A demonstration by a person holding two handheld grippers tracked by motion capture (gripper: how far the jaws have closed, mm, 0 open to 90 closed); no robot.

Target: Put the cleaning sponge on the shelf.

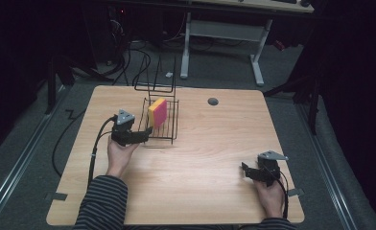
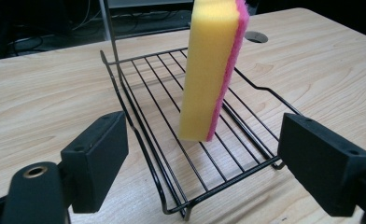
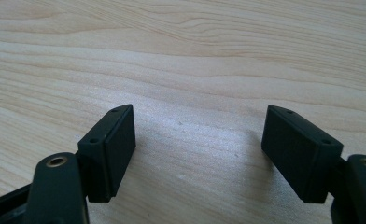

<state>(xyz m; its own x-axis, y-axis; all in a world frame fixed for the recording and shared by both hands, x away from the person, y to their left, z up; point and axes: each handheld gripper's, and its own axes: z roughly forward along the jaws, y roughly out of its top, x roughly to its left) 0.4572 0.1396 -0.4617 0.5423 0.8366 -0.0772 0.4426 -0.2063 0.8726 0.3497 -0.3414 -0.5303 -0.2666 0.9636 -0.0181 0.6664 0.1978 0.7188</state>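
Observation:
A yellow sponge with a pink scouring side (image 1: 158, 112) (image 2: 212, 70) stands upright on edge in a black wire rack (image 1: 169, 125) (image 2: 172, 186) on the wooden table (image 1: 210, 143). My left gripper (image 1: 146, 132) (image 2: 202, 163) sits at the rack's near-left edge, open, its jaws wide apart and clear of the sponge, which stands a little beyond them. My right gripper (image 1: 245, 171) (image 3: 197, 149) rests low over bare wood at the table's front right, open with nothing between its jaws.
The rack's tall wire back (image 1: 159, 81) rises behind the sponge. A round grommet hole (image 1: 213, 101) sits in the table beyond the rack. A white-legged desk (image 1: 224, 33) and cables lie on the floor behind the table.

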